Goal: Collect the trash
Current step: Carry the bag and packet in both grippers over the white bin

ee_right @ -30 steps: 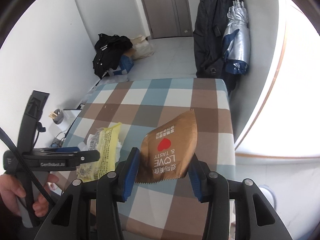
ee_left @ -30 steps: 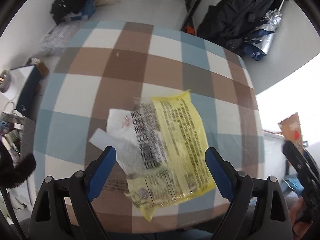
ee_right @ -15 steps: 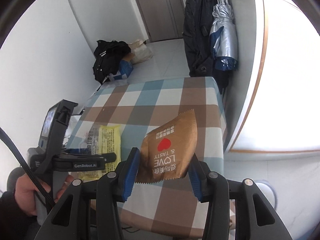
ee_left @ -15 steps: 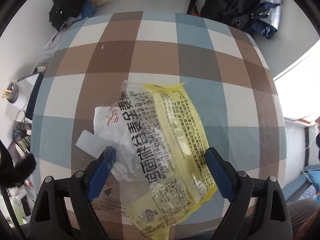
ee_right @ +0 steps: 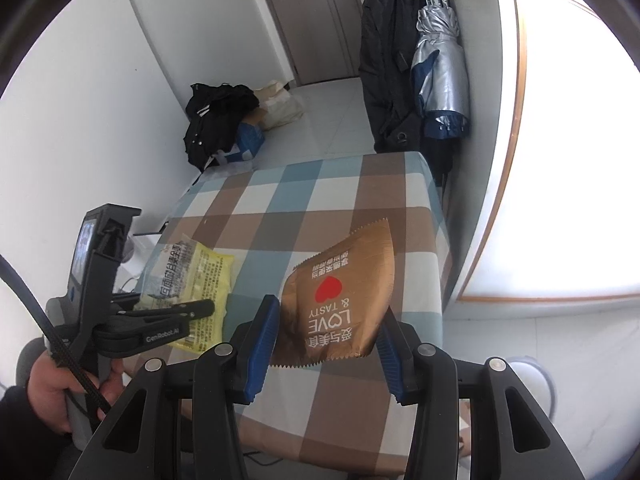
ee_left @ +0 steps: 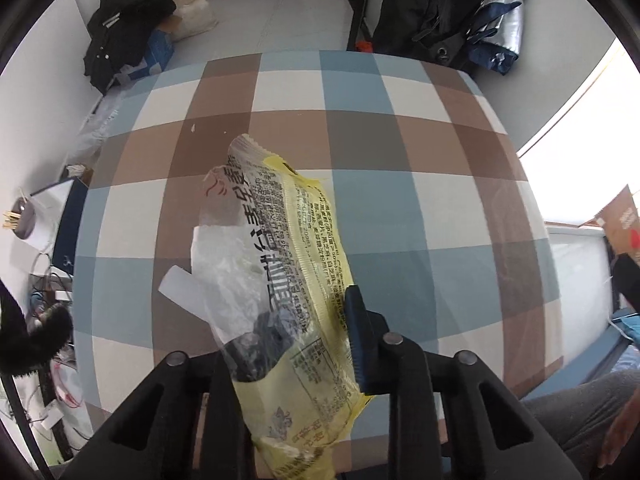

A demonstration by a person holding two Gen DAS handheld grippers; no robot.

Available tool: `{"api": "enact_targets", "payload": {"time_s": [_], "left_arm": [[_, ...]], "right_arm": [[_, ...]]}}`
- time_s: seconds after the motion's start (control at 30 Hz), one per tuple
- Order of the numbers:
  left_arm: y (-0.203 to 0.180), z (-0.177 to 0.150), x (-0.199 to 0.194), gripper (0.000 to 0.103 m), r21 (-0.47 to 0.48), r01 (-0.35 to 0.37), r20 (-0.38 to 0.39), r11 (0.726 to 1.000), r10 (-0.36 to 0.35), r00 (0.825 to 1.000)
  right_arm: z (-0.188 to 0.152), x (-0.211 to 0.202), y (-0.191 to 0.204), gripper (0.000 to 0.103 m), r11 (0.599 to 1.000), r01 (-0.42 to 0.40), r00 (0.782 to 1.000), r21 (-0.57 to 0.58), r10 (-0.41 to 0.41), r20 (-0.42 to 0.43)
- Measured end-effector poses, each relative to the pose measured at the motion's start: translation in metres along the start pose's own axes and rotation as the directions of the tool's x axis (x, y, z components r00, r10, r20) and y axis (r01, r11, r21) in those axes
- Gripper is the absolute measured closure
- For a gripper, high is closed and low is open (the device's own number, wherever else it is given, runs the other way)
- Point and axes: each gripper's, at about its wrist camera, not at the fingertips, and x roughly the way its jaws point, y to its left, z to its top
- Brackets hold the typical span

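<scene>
Both tools gripping wrappers over the checked surface (ee_left: 400,152)

At lower centre, the left tool (ee_left: 304,344) is closing on the yellow wrapper (ee_left: 304,248), crumpling it. The right tool (ee_right: 326,344) is clenching the brown wrapper (ee_right: 344,292) at lower centre, above the surface.

Checked blue, brown and white tablecloth (ee_left: 360,152) over table, yellow wrapper (ee_right: 200,276) touching it
</scene>
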Motion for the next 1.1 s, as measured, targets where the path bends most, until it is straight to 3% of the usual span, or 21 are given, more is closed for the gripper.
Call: {"api": "enact_targets", "payload": {"time_s": [0.13,0.27,0.53,0.8,1.1], "left_arm": [[0.007,0.001,-0.009,0.090,-0.030,0.115,0.007,0.993,-0.115,0.993],[0.018,0.002,-0.013,0.090,-0.067,0.225,-0.001,0.972,-0.226,0.974],[0.036,0.003,-0.024,0.091,-0.128,0.314,0.031,0.941,-0.313,0.949],[0.062,0.001,-0.039,0.091,-0.159,0.331,0.094,0.930,-0.319,0.943],[0.077,0.001,-0.061,0.091,-0.124,0.353,0.171,0.927,-0.331,0.928]], "right_arm": [[0.000,0.002,0.001,0.057,1.000,0.004,1.000,-0.001,-0.004,-0.004],[-0.001,0.003,0.002,0.057,1.000,0.008,1.000,-0.002,-0.008,-0.008],[0.000,0.010,0.011,0.057,1.000,0.009,1.000,-0.023,-0.010,-0.023],[0.000,0.017,0.022,0.057,0.999,0.007,0.999,-0.042,-0.008,-0.036],[0.001,0.022,0.033,0.057,0.999,-0.003,0.999,-0.055,0.000,-0.042]]}}
